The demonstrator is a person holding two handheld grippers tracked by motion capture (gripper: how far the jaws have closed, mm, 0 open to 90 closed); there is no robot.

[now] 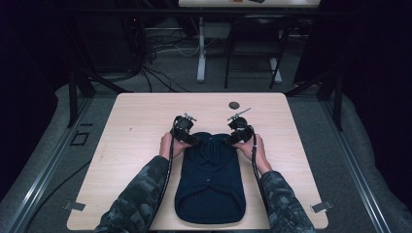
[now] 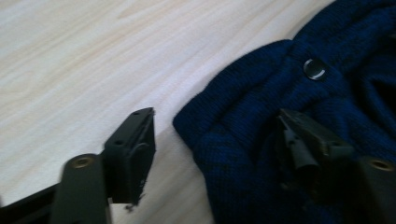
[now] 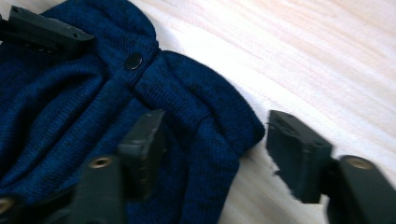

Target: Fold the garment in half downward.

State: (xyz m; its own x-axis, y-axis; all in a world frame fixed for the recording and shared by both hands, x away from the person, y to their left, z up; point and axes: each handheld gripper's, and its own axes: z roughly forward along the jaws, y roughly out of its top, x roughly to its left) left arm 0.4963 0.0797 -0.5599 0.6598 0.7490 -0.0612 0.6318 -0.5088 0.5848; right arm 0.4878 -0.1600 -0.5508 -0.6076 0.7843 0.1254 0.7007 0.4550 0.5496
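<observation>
Jaws of both grippers straddle blue knit garment (image 1: 210,179) corners, open.

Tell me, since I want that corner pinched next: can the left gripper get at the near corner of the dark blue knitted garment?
Probably yes. The left gripper is open, straddling the dark blue knitted garment's corner, nothing between.

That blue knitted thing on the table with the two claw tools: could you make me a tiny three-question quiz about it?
1. True or false: the left gripper is shut on the navy knitted garment.
2. Which lies beyond the garment on the wooden table: A) a small dark round disc, B) a mug, C) scissors?
3. Fill in: the right gripper straddles the garment's ____.

Key: 1 false, its jaws stand open; 2 A; 3 corner.
</observation>
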